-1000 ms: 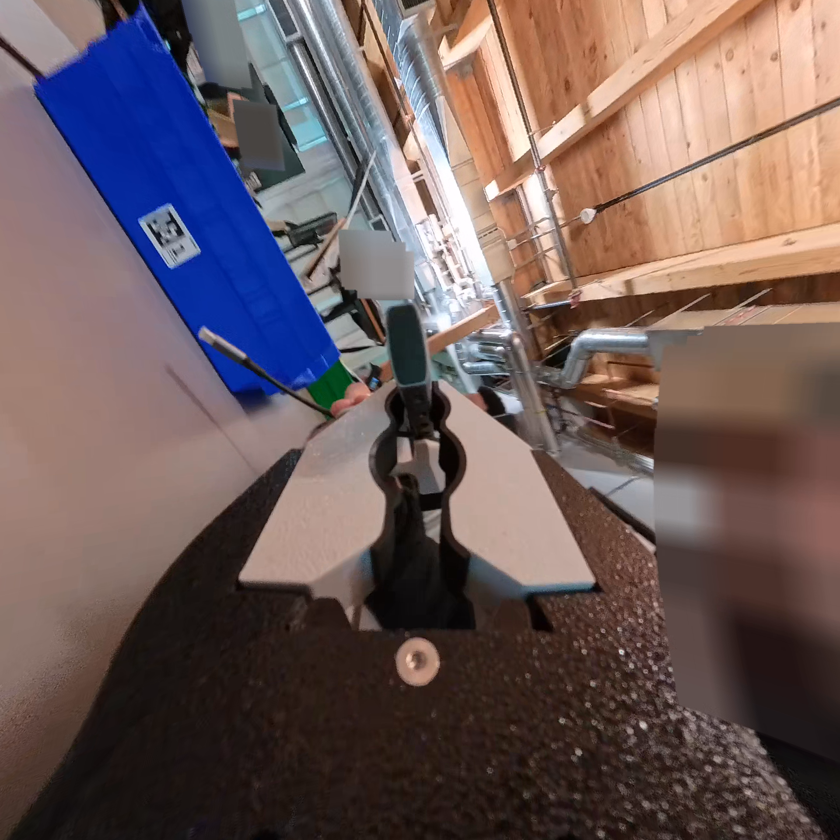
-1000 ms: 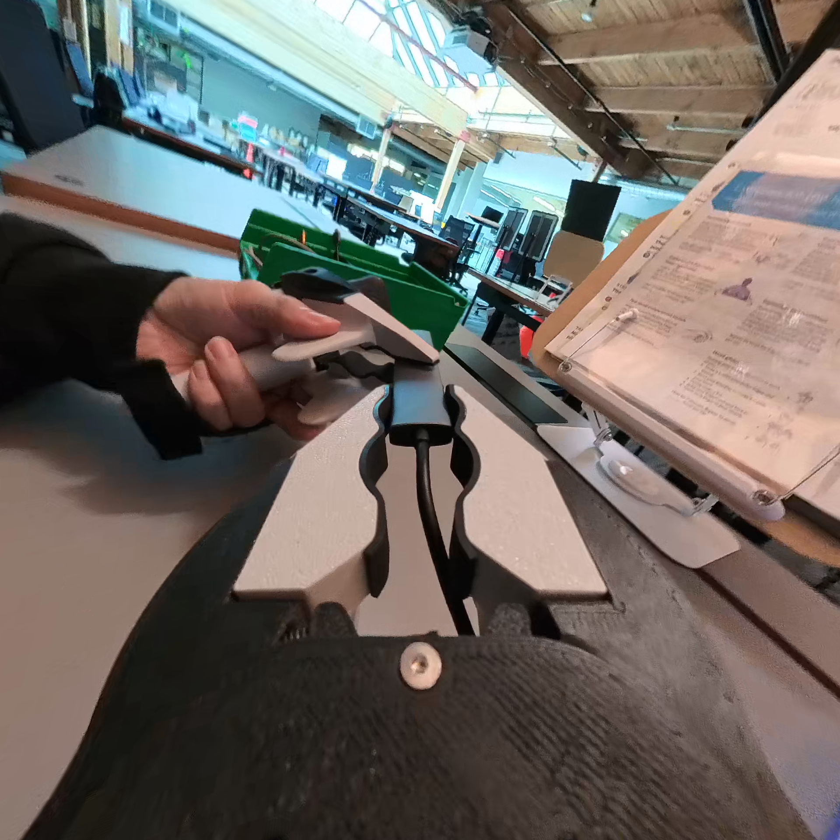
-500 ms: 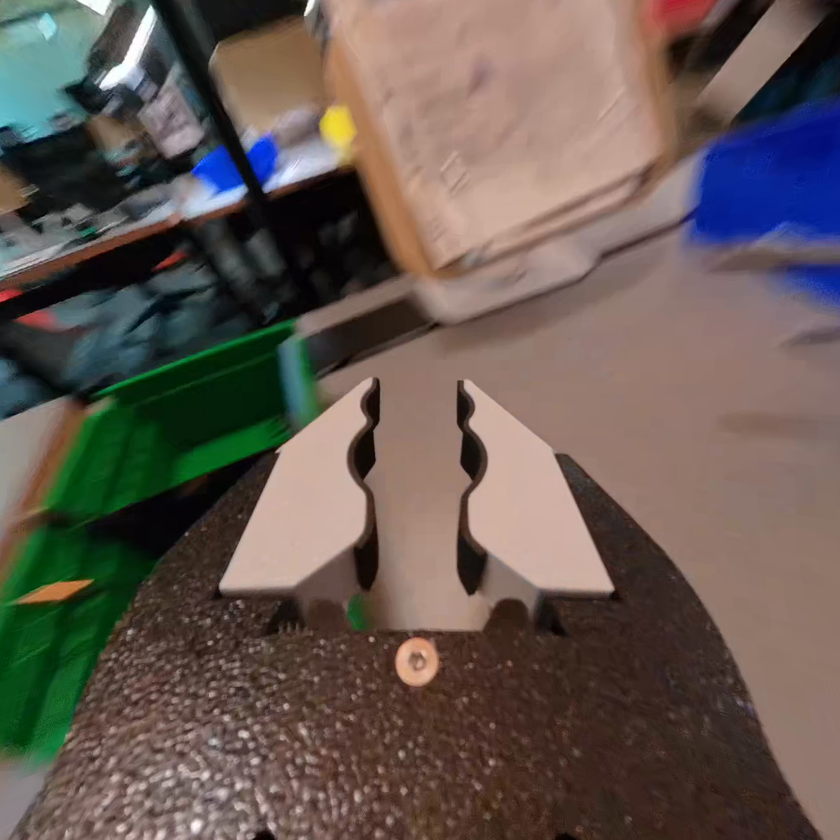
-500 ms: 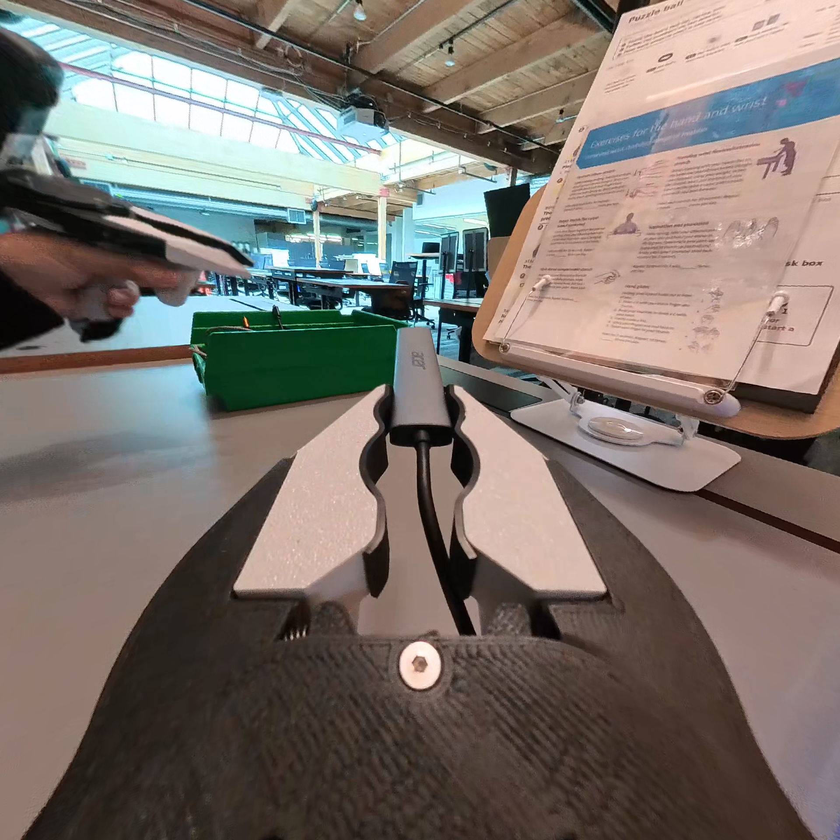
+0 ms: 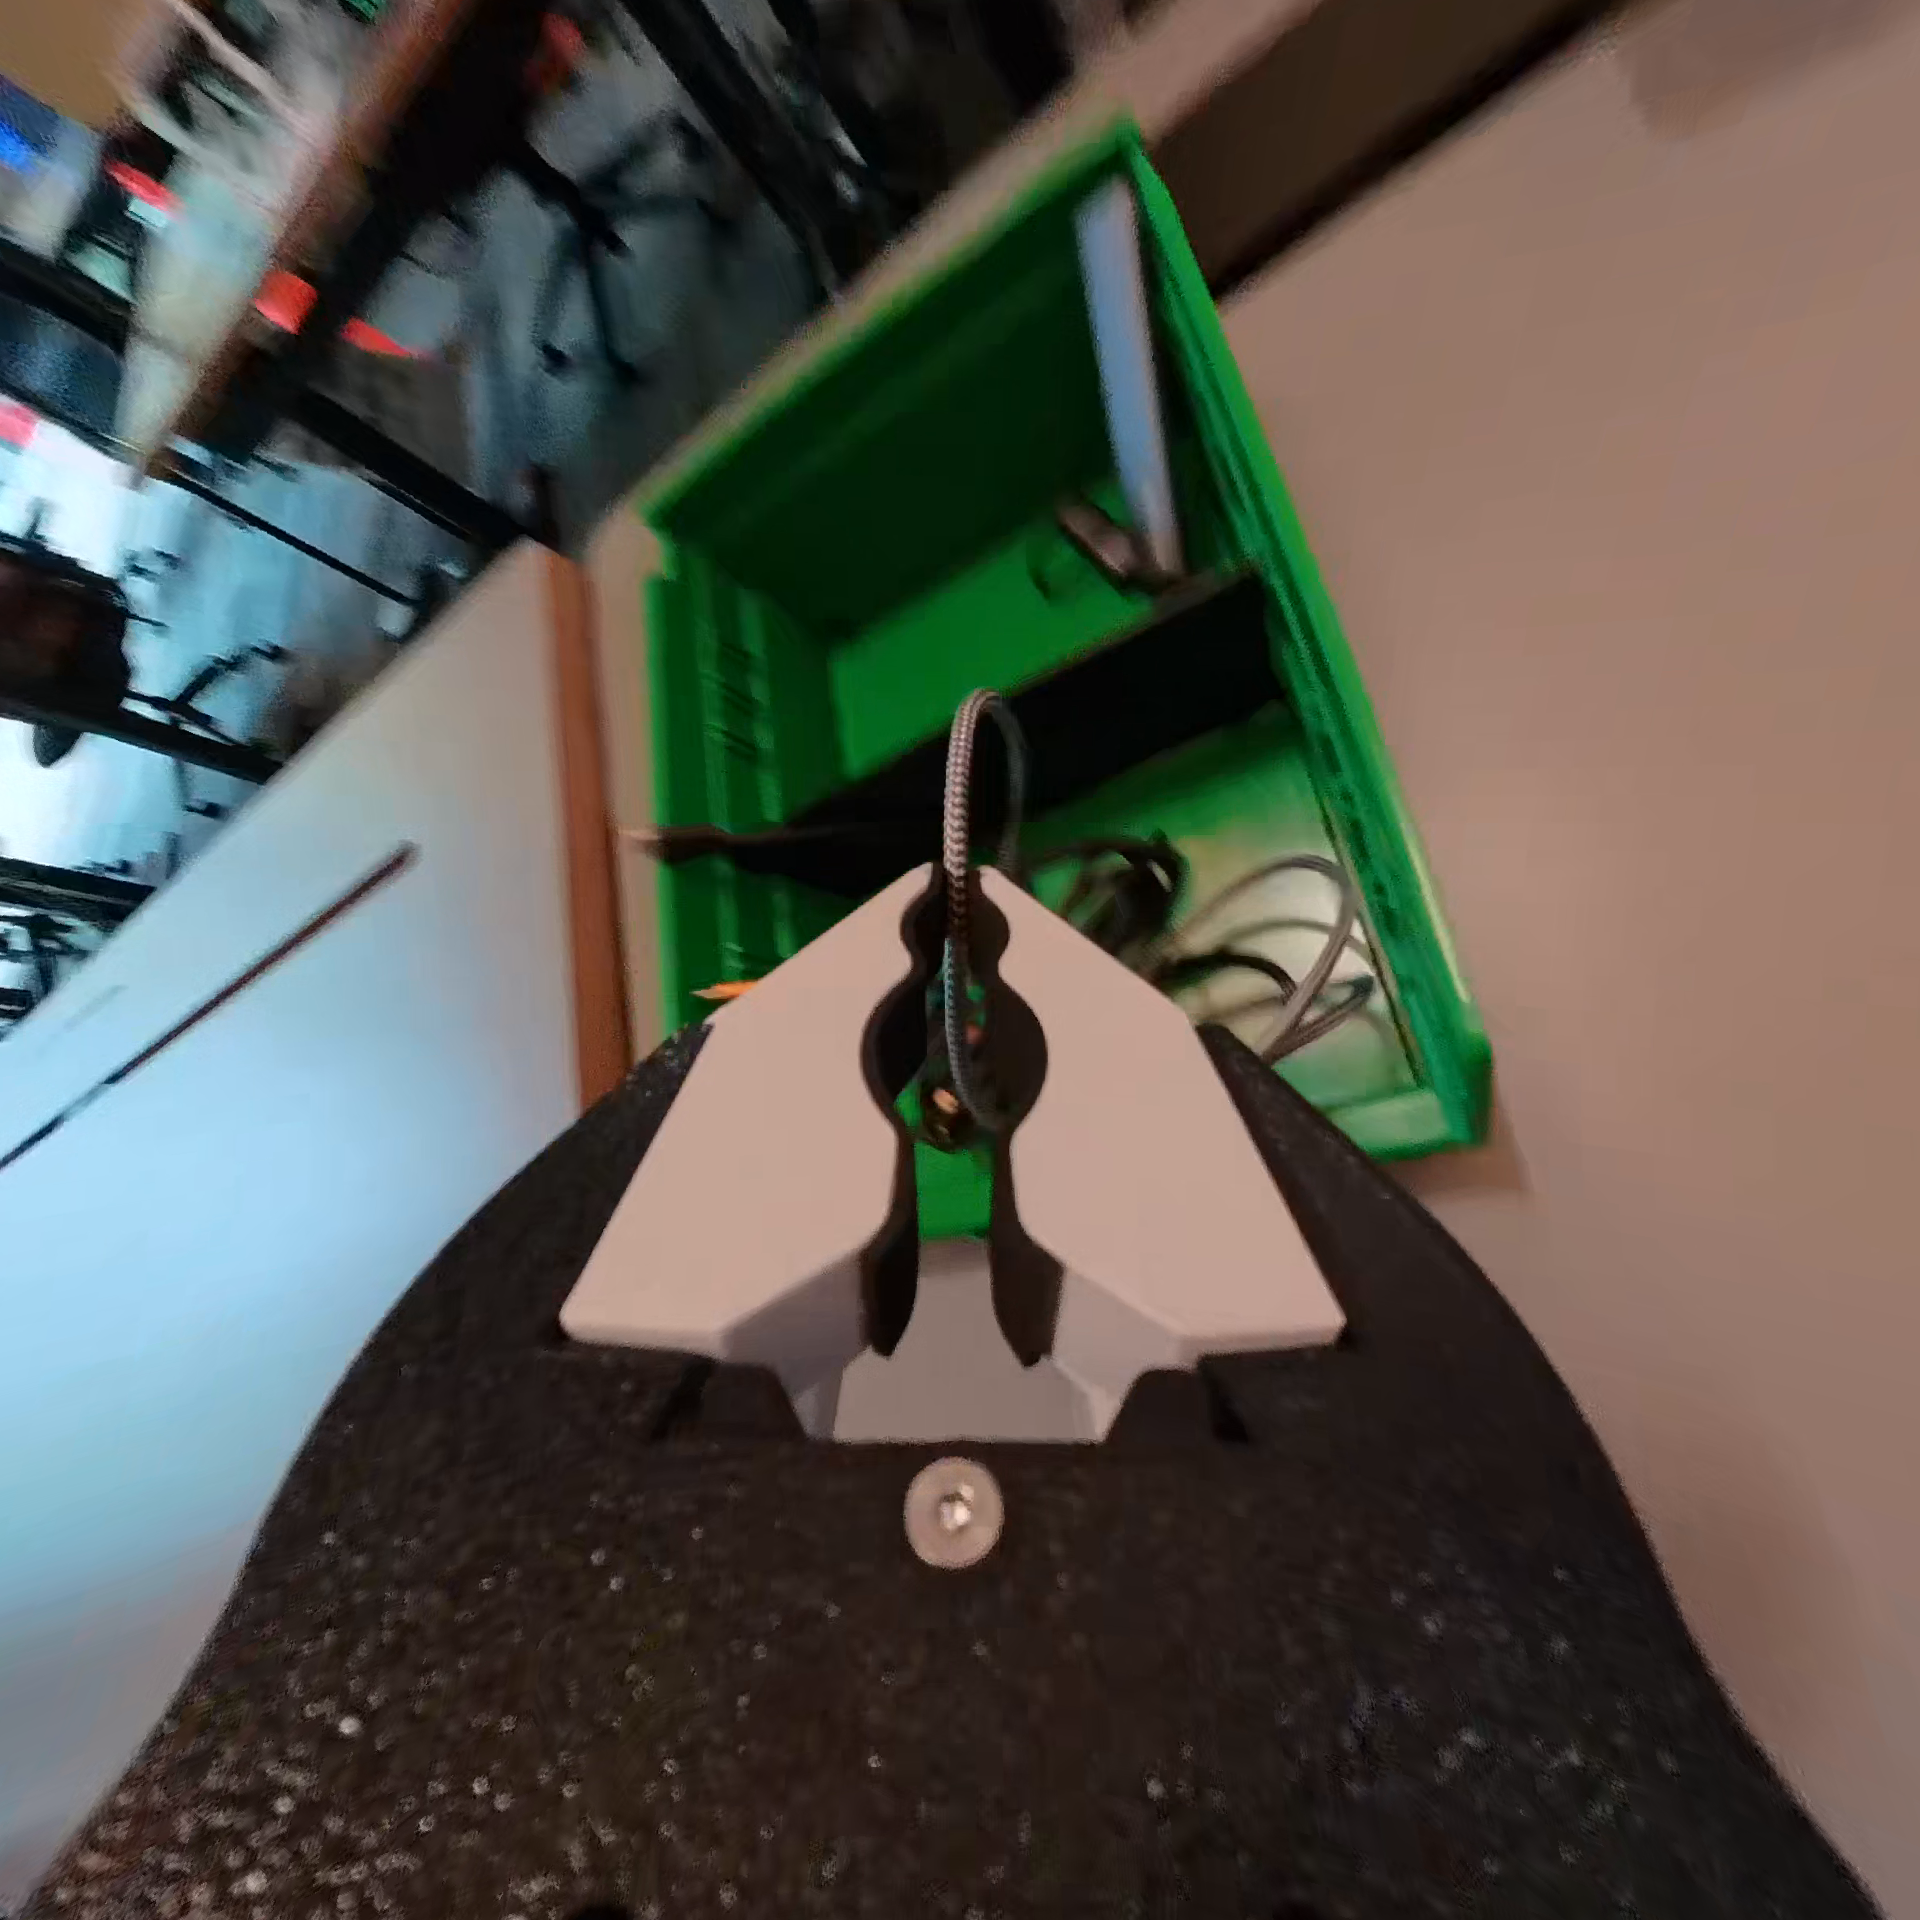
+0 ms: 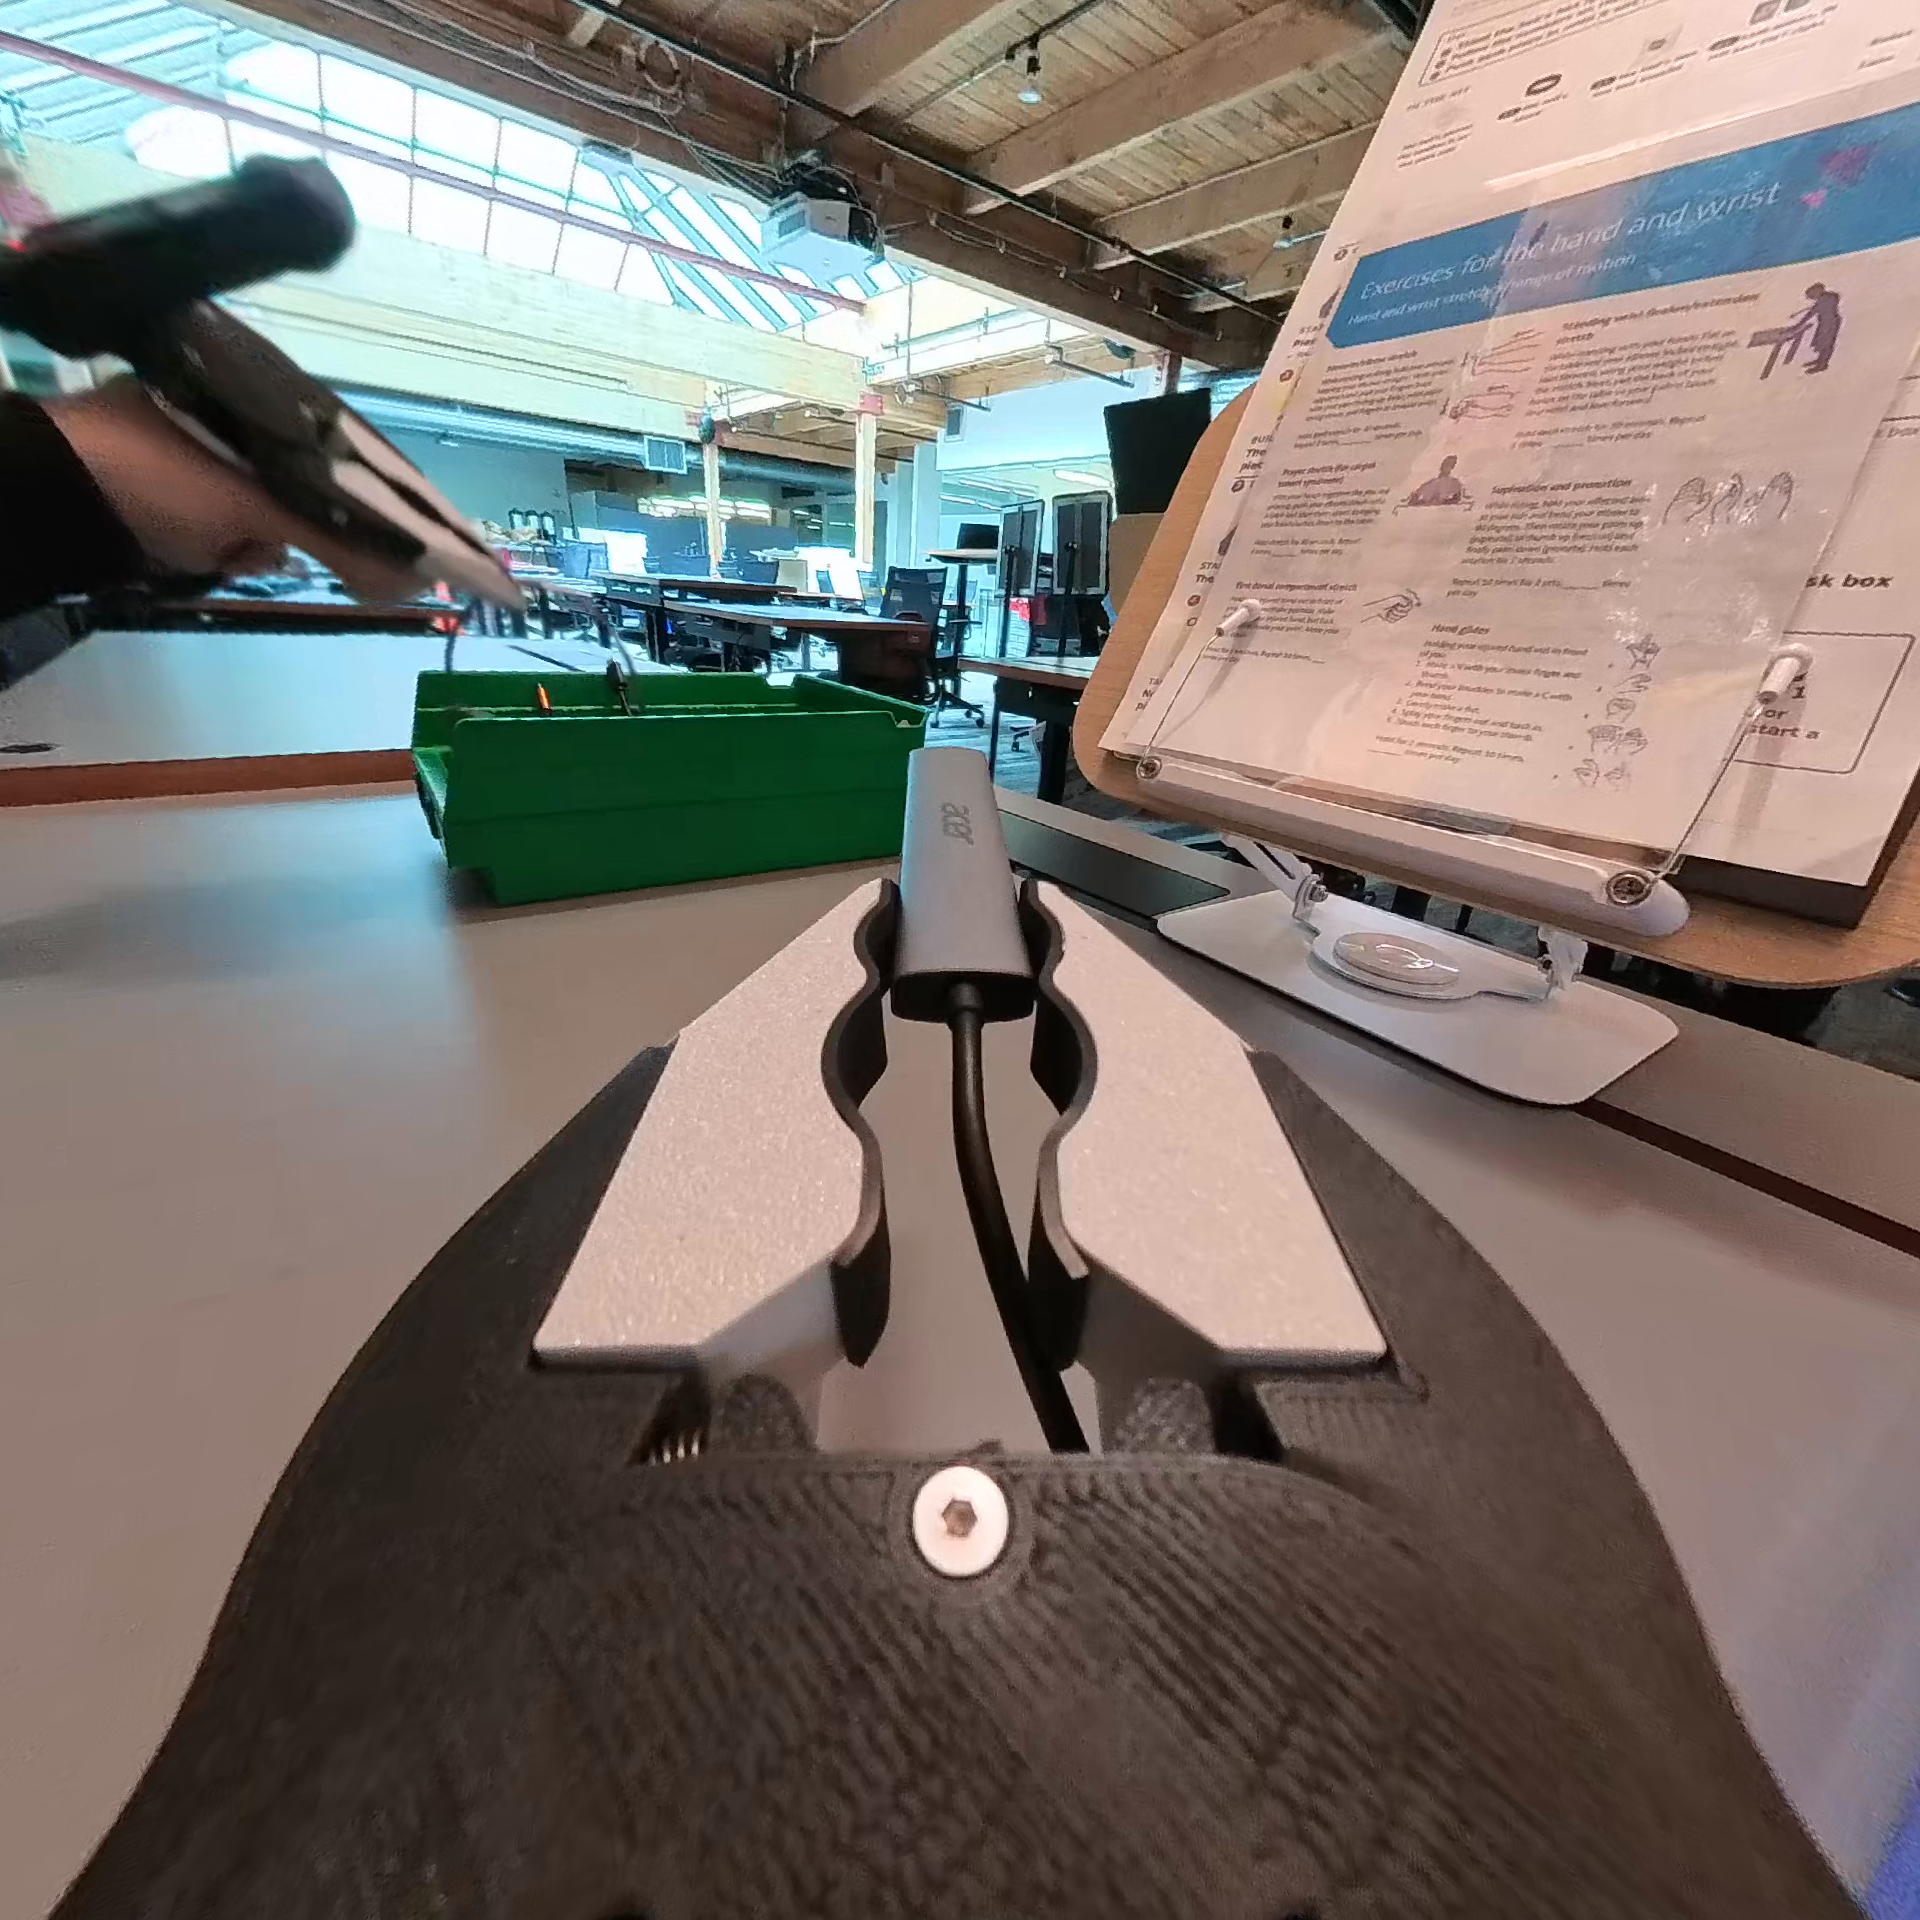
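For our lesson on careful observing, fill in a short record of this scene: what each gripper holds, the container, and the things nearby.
left gripper: shut on a braided cable, above the green bin
right gripper: shut on a grey adapter with a black lead
bin contents: tangled cables, a black divider
table: pale grey, bin standing on it
right side: document stand bearing a printed sheet

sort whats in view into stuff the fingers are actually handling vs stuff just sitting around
In hand:
left gripper shut on braided cable
right gripper shut on grey adapter
green bin, under the left gripper

Lying about:
document stand
loose cables in the bin
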Action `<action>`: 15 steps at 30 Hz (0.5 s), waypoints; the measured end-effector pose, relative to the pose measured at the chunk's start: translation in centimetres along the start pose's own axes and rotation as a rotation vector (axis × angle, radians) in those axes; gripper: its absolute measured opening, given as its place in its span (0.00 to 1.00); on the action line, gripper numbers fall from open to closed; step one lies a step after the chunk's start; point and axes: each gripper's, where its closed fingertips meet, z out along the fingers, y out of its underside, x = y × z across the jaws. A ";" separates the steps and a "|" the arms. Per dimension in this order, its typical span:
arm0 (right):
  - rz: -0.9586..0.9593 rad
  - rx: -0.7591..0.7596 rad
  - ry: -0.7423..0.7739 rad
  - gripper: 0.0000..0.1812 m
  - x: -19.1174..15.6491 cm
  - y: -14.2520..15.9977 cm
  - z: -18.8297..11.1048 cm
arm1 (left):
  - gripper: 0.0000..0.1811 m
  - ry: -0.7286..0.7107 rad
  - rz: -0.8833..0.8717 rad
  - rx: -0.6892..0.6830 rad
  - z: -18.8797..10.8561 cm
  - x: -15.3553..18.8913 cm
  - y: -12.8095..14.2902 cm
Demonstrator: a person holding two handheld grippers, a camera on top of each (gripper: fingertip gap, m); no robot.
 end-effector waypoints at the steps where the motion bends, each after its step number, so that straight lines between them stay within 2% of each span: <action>1: 0.003 0.001 -0.001 0.12 0.0 0.0 0.0 | 0.00 -0.040 -0.026 0.056 -1.0 -1.4 -1.3; 4: 0.002 -0.004 -0.007 0.12 -0.1 0.0 0.0 | 0.00 -0.148 -0.150 0.309 -5.3 -5.7 -5.8; 7: 0.001 -0.006 -0.003 0.12 0.0 0.1 0.1 | 0.00 -0.140 -0.192 0.603 -11.0 -6.6 -10.5; 9: 0.014 0.004 0.006 0.12 0.2 -0.1 0.0 | 0.00 -0.003 -0.182 0.721 -13.9 -4.2 -12.8; 11: 0.059 0.033 0.020 0.12 0.7 -0.5 -0.2 | 0.00 0.150 -0.143 0.809 -15.9 -0.4 -14.4; 13: 0.107 0.063 0.041 0.12 1.3 -1.0 -0.4 | 0.00 0.281 -0.032 0.855 -16.6 4.8 -14.8; 15: 0.141 0.087 0.067 0.12 2.1 -1.4 -0.8 | 0.00 0.371 0.082 0.849 -15.8 10.5 -14.0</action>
